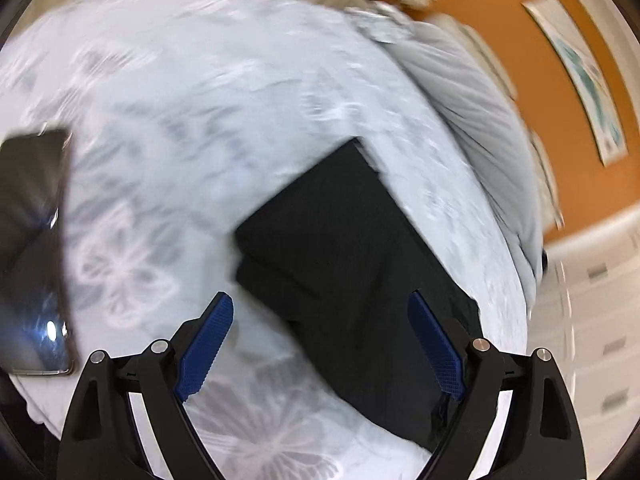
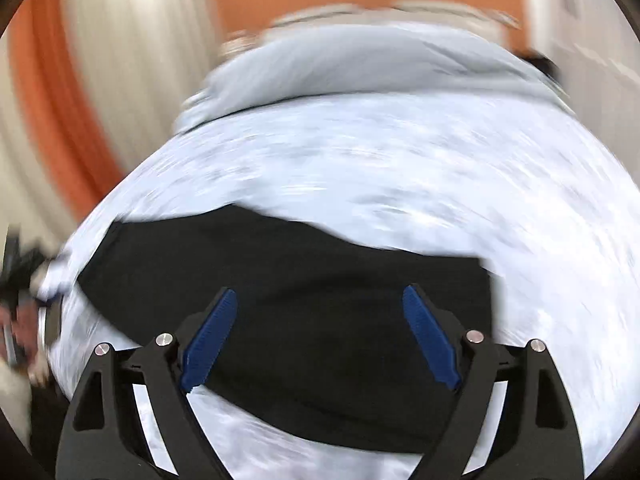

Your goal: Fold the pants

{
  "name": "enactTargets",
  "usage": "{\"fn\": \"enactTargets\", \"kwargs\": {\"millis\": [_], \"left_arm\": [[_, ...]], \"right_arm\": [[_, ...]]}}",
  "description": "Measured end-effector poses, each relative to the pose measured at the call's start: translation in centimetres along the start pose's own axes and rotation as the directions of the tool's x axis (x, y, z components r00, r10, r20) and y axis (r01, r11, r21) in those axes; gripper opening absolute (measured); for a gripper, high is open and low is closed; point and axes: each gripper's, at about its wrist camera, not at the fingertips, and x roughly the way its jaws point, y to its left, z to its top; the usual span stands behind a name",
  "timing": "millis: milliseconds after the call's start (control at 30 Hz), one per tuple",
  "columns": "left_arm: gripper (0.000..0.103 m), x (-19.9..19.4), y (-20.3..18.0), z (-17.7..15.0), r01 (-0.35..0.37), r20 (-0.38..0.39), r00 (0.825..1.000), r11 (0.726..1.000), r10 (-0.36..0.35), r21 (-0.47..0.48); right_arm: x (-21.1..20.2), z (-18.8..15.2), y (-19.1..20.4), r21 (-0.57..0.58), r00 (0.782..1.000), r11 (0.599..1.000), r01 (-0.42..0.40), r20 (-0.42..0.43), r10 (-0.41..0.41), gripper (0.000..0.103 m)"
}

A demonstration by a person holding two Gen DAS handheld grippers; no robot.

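Note:
The black pants [image 1: 344, 264] lie folded into a compact layered rectangle on the pale floral bedsheet [image 1: 192, 112]. My left gripper [image 1: 320, 304] is open and empty, above the near edge of the fold, its right finger over the cloth. In the right wrist view the same pants [image 2: 288, 280] spread wide below my right gripper [image 2: 320, 300], which is open and empty over the fabric. Both views are motion-blurred.
A black phone [image 1: 32, 248] lies on the bed at the left. A grey folded duvet [image 1: 472, 120] lies along the bed's far side, also in the right wrist view [image 2: 360, 68]. Orange wall with framed pictures [image 1: 580, 76], white drawers [image 1: 600, 320], curtains [image 2: 120, 60].

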Motion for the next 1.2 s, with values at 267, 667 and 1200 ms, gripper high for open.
{"fn": "enactTargets", "kwargs": {"millis": [267, 667, 1200], "left_arm": [[0.086, 4.0, 1.2, -1.4, 0.042, -0.113, 0.992, 0.983, -0.063, -0.18], [0.089, 6.0, -2.0, -1.8, -0.026, -0.132, 0.991, 0.998, 0.018, -0.064], [0.089, 4.9, -18.6, -13.2, 0.021, -0.024, 1.0, 0.858, -0.01, 0.513]], "right_arm": [[2.0, -1.2, -6.6, 0.175, 0.991, 0.978, 0.113, -0.092, -0.098, 0.059], [6.9, 0.5, -8.1, 0.166, 0.964, 0.978, 0.127, -0.254, -0.081, 0.013], [5.4, 4.5, -9.1, -0.1, 0.99, 0.989, 0.111, -0.081, -0.119, 0.038]]}}
